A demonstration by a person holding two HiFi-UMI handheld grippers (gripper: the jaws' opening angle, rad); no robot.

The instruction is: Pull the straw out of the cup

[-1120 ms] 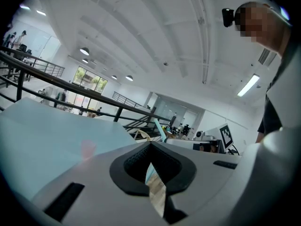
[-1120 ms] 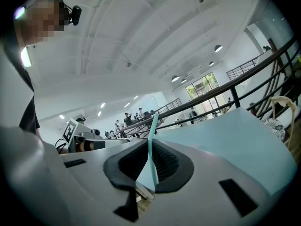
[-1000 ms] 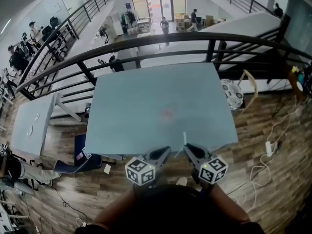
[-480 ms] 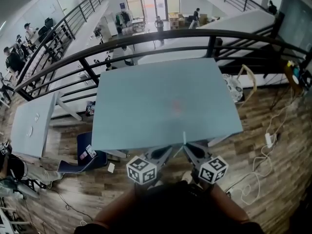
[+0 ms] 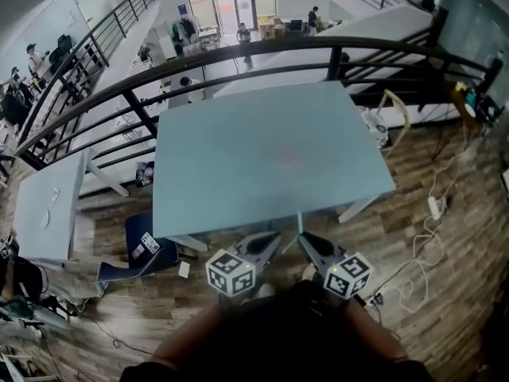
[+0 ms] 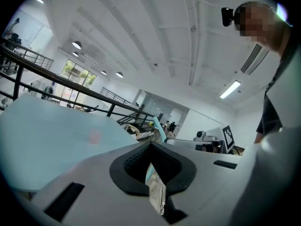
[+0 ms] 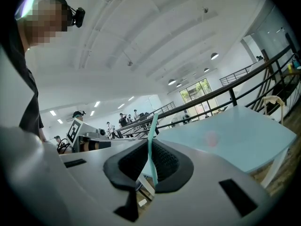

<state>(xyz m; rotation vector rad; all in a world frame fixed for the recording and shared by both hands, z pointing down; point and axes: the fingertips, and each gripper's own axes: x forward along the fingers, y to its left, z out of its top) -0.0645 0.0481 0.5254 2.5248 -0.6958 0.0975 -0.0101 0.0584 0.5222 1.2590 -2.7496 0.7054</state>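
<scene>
Straw stands upright, pinched between the closed fingers of the right gripper, at the table's near edge. The left gripper fingers are together, holding nothing.

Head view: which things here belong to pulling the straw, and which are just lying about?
Job:
straw, clamped in right gripper
left gripper, empty
no cup in view

Lying about:
table
railing
floor cables

Left gripper, right gripper pinching upright straw, blue table beyond
</scene>
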